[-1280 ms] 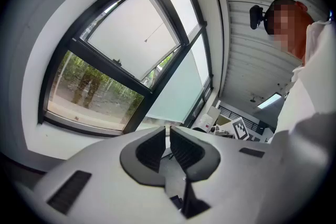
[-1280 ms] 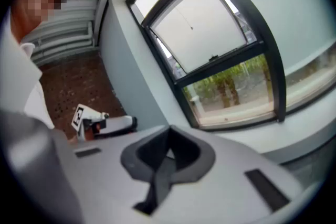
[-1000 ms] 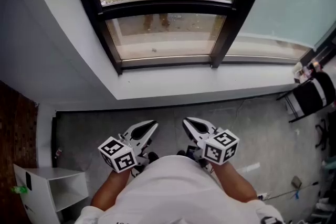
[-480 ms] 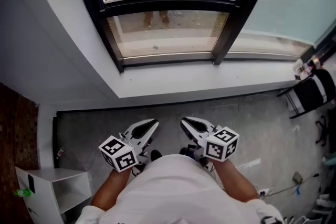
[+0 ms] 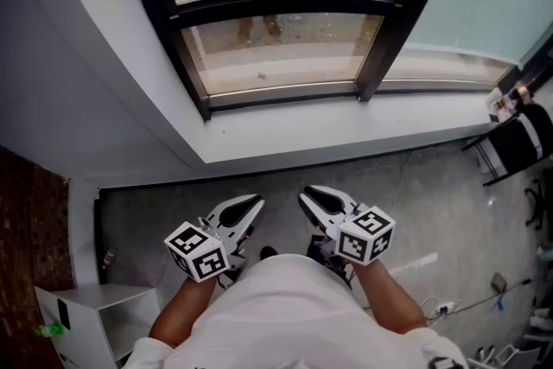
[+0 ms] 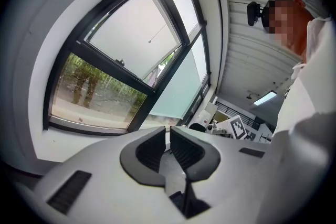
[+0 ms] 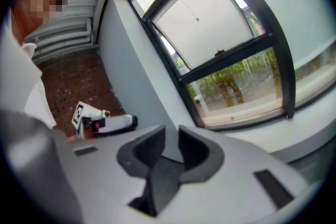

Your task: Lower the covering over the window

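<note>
Window behind sill; shelf far left

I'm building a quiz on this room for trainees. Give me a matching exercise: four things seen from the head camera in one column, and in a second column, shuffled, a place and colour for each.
Things
1. window frame
2. shelf unit
3. chair
4. floor

Place and colour in the head view
a. far right edge, black
b. lower left corner, white
c. across the top, black bars
d. lower half, grey

Pairs: 1-c, 2-b, 3-a, 4-d
</note>
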A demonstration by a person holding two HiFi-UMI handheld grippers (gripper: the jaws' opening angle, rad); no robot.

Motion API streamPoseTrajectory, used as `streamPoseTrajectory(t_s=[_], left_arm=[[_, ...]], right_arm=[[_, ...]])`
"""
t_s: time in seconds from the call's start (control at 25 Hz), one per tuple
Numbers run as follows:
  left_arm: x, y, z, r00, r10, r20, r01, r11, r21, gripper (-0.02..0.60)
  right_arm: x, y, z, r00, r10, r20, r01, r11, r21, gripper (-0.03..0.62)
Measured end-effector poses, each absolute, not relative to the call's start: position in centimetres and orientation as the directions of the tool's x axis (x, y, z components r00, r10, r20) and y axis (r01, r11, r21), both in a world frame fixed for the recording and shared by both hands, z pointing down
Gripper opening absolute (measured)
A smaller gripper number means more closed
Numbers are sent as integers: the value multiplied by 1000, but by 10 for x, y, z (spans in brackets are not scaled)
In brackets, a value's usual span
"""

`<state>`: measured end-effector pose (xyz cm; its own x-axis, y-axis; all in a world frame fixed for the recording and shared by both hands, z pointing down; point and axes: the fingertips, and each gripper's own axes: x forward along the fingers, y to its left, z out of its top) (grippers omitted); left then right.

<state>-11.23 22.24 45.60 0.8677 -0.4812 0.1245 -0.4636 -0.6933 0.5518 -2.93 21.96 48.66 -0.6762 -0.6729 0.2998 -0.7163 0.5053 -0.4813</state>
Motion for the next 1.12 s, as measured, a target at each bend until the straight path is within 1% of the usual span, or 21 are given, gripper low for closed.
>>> streamPoseTrajectory(t_s=[0.12,0.2,0.4,0.6,0.96,1.12], left_arm=[[-117,219,459,873,-469,132,-457,-694,556,38],[-117,216,460,878,-460,134,-451,-699,555,37],[-118,202,465,877,-460,141,-454,-693,560,37],[-112,174,470,866,-478,145,-469,-678,566,37],[-73,86,471,832,-533,153,-519,-653,551,37],[-50,45,465,815,-559,153,-541,-638,549,37]], right_arm=[[-31,212,487,-647,-698,305,-743,489,-457,115],[-28,207,486,-631,-713,305,-759,487,-433,132],[-21,191,485,-612,-735,291,-777,490,-395,132],[-14,159,487,-625,-728,282,-771,519,-370,130],[24,63,490,-659,-703,269,-747,567,-347,130],[45,21,489,-682,-673,288,-729,590,-348,129]])
